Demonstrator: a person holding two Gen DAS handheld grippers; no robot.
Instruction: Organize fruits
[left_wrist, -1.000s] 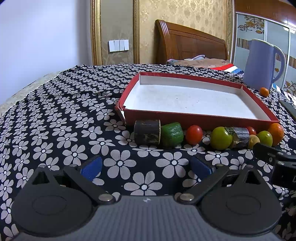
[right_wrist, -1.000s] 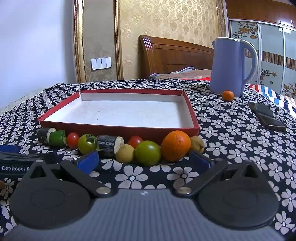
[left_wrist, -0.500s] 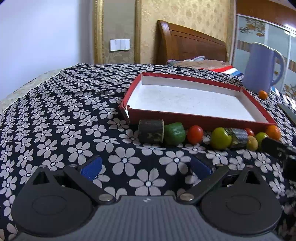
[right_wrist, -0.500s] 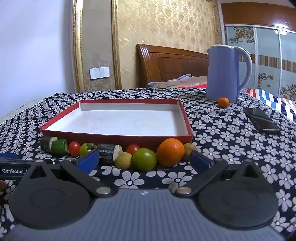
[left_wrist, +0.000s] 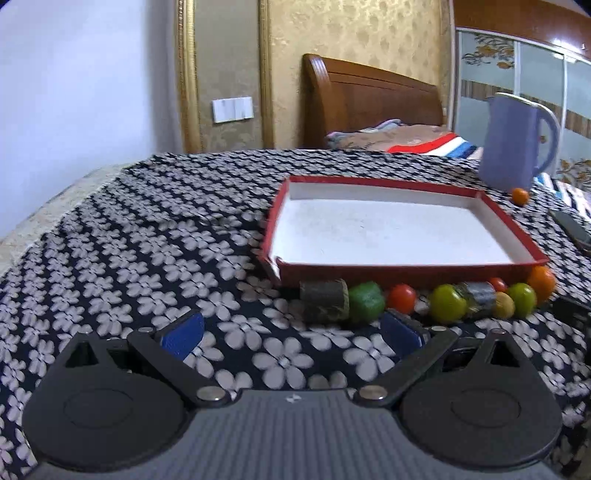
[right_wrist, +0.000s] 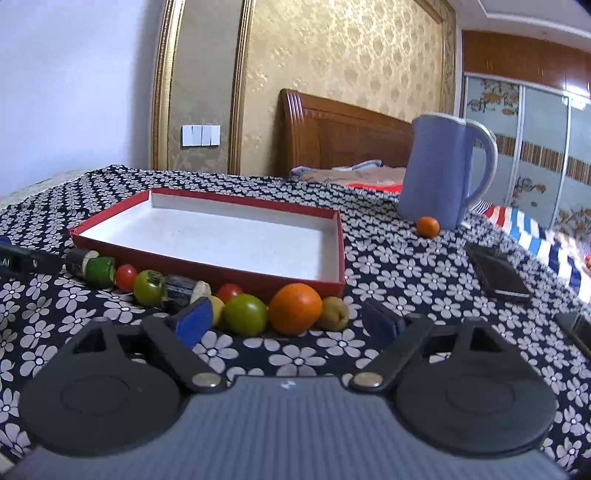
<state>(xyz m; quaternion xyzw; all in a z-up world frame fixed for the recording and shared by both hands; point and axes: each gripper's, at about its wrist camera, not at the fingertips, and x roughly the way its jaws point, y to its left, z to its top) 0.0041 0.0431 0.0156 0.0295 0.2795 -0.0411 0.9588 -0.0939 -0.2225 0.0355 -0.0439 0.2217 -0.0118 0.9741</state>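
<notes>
Both grippers pulled back and up since a second ago; fruit row now farther off. Red tray (left_wrist: 406, 273), shallow cardboard, white inside, holds nothing. Row of round glossy fruits (right_wrist: 291, 308) and cylindrical chunks lies on floral cloth (left_wrist: 147, 258) against tray's near wall. Left gripper (left_wrist: 291, 332) spread, nothing held, row just ahead to its right. Right gripper (right_wrist: 284, 317) spread, nothing held, orange just ahead between its fingers

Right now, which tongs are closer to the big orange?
Right. The right tongs sit just in front of the big orange; the left tongs face the row's other end, by the dark cucumber piece.
</notes>
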